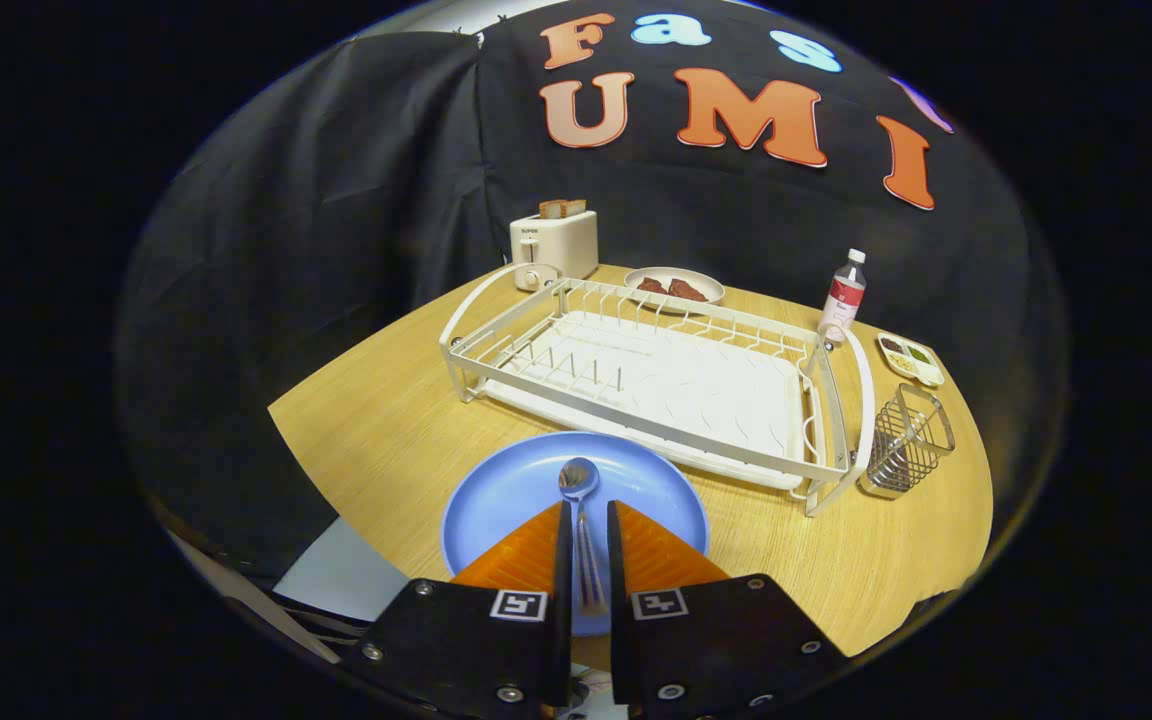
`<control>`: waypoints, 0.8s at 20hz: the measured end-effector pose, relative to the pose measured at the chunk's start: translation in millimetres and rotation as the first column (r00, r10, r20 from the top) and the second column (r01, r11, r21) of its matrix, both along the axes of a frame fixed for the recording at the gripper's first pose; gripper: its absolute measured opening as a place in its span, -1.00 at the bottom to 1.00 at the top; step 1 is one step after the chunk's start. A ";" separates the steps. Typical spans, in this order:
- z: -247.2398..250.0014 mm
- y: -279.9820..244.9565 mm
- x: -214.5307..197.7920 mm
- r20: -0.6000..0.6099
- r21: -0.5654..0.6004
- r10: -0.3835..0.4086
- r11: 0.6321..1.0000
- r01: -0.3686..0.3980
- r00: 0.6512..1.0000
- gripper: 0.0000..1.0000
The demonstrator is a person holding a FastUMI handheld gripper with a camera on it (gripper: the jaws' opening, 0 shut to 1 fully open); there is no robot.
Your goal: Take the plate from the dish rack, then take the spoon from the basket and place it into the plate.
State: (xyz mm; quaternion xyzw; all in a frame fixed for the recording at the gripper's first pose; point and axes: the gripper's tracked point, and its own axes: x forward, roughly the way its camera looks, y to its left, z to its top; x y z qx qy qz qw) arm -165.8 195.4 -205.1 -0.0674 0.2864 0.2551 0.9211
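The blue plate [506, 500] lies flat on the wooden table [376, 430], in front of the white dish rack [636, 380]. A metal spoon [579, 480] rests in the plate, bowl up and pointing toward the rack. Its handle runs back through the narrow gap between my fingers. My gripper [588, 510] hangs just over the near half of the plate. Its fingers stand slightly apart, with a sliver of plate showing on each side of the handle. The wire basket [906, 442] stands to the right of the rack.
A white toaster [556, 243] with bread stands behind the rack, next to a plate of food [674, 287]. A water bottle [843, 297] and a small divided tray [909, 358] are at the back right. The table's edge runs close on the left.
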 end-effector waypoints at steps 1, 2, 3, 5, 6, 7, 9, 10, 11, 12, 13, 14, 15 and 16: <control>-0.2 -3.2 0.0 -0.003 -0.001 -0.006 1.000 0.006 1.000 -0.62; 1.9 -4.9 0.7 -0.003 0.000 -0.008 1.000 0.008 1.000 -0.57; 4.8 -7.4 2.6 0.003 0.001 -0.014 1.000 0.014 1.000 -0.46; 14.6 -11.8 9.2 0.020 0.009 -0.027 1.000 0.026 0.999 -0.22; 20.5 -14.2 14.9 0.028 0.019 -0.037 0.999 0.036 0.999 -0.10; 27.4 -15.6 17.2 0.035 0.031 -0.044 0.999 0.043 0.998 0.11; 44.7 -20.6 28.2 0.055 0.057 -0.059 0.997 0.056 0.997 0.50; 52.1 -23.8 35.2 0.066 0.066 -0.073 0.995 0.069 0.995 0.61; 59.9 -26.9 40.2 0.078 0.077 -0.086 0.994 0.080 0.993 0.80; 67.2 -29.8 47.2 0.090 0.087 -0.100 0.992 0.092 0.991 0.89; 75.3 -31.9 53.1 0.103 0.096 -0.113 0.990 0.103 0.988 0.96; 83.7 -34.9 60.7 0.119 0.103 -0.130 0.988 0.118 0.984 0.96; 93.2 -37.3 67.8 0.136 0.115 -0.147 0.985 0.131 0.980 0.97; 101.6 -39.7 76.8 0.153 0.125 -0.166 0.981 0.147 0.974 0.96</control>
